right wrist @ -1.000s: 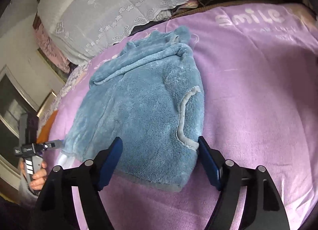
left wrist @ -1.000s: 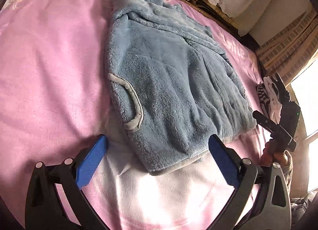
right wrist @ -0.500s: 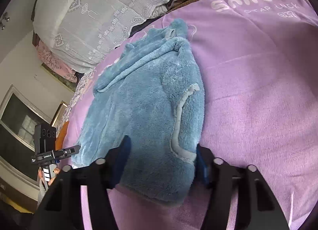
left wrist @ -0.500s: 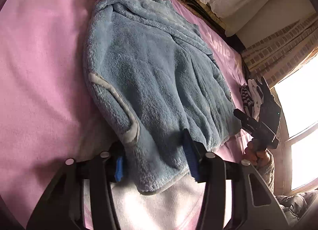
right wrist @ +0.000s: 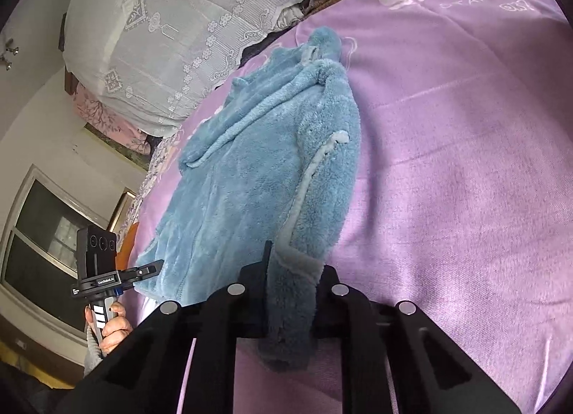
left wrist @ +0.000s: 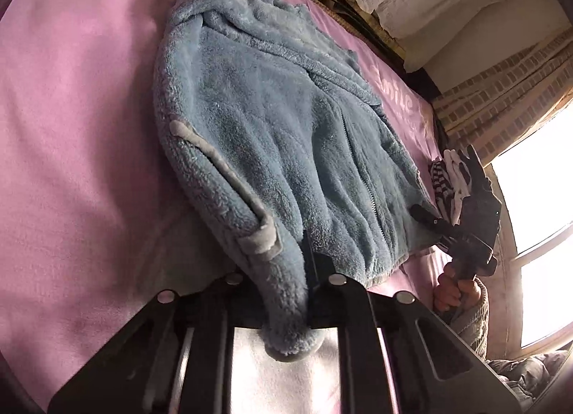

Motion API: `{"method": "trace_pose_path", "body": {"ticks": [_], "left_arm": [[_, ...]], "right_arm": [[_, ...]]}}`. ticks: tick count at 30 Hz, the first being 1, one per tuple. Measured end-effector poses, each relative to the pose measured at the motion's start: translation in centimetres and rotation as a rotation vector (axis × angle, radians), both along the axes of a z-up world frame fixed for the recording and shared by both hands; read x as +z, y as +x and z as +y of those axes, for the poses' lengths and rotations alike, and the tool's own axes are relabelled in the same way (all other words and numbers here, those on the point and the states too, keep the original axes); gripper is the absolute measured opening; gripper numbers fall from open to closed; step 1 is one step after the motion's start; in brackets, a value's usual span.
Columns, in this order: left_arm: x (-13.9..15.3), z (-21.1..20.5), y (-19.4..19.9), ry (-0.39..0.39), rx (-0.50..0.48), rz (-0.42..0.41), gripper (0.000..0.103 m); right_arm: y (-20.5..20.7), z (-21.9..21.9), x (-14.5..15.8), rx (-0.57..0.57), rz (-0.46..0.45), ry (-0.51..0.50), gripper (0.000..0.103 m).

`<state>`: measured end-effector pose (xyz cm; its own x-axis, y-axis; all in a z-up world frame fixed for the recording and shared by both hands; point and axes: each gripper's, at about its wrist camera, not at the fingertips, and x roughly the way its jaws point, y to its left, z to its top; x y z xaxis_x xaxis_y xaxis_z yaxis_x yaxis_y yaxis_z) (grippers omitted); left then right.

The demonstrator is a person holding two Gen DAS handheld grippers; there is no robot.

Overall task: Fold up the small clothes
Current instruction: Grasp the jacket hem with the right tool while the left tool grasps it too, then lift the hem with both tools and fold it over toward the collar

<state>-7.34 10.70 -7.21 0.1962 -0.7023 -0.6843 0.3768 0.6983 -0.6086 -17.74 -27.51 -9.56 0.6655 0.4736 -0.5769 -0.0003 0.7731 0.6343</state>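
On the pink blanket [left wrist: 71,127], the blue fleece jacket [left wrist: 272,120] lies front up, its hood toward the lace-covered pile [right wrist: 172,20] beyond the jacket's far end and its hem toward you. Your left gripper [left wrist: 286,292] has just been closing and is now clamped on one near corner of the jacket's hem, beside a grey-trimmed pocket; a fat roll of fleece bulges out behind the jaws. Your right gripper [right wrist: 292,292] has likewise just been closing and is pinched on the other near corner, next to the other pocket trim.

Here is what may go wrong. The pile is thick and springy, so you may have bitten only the top layer at either corner; lift, and the back panel would sag and spoil the fold. If one hand rises sooner than the other, the jacket would skew about its zip [left wrist: 358,167]. A fast pull could also drag the hood end along the blanket instead of folding over it.

You cannot see the pads themselves in either view; fleece covers them, so how many layers are caught is unclear. The sleeves appear tucked away but their lie is hard to make out. A striped cloth [left wrist: 447,181] past the jacket's far side is partly hidden behind the right gripper as the left view shows it.
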Motion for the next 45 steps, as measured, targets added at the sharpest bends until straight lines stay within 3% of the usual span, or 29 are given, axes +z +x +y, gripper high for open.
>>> {"method": "trace_pose_path", "body": {"ticks": [11, 15, 20, 23, 35, 45], "left_arm": [[2.1, 3.2, -1.8, -0.009, 0.062, -0.06, 0.009], [1.9, 5.1, -2.3, -0.028, 0.071, -0.046, 0.009], [-0.7, 4.1, -1.6, 0.036, 0.047, 0.044, 0.011], [-1.0, 4.2, -1.2, 0.031, 0.044, 0.066, 0.012], [5.7, 3.4, 0.9, -0.021, 0.057, -0.117, 0.012], [9.1, 2.3, 5.5, -0.021, 0.102, -0.176, 0.012]], "right_arm": [[-2.3, 1.1, 2.1, 0.039, -0.06, 0.104, 0.012], [-3.2, 1.5, 1.8, 0.065, -0.034, 0.117, 0.012], [-2.7, 1.6, 0.0, 0.068, 0.042, 0.131, 0.015], [-2.7, 1.7, -0.4, 0.071, 0.056, 0.129, 0.015], [-0.6, 0.5, 5.6, 0.043, -0.135, 0.168, 0.014], [4.2, -1.0, 8.0, 0.012, -0.169, 0.236, 0.014]]}}
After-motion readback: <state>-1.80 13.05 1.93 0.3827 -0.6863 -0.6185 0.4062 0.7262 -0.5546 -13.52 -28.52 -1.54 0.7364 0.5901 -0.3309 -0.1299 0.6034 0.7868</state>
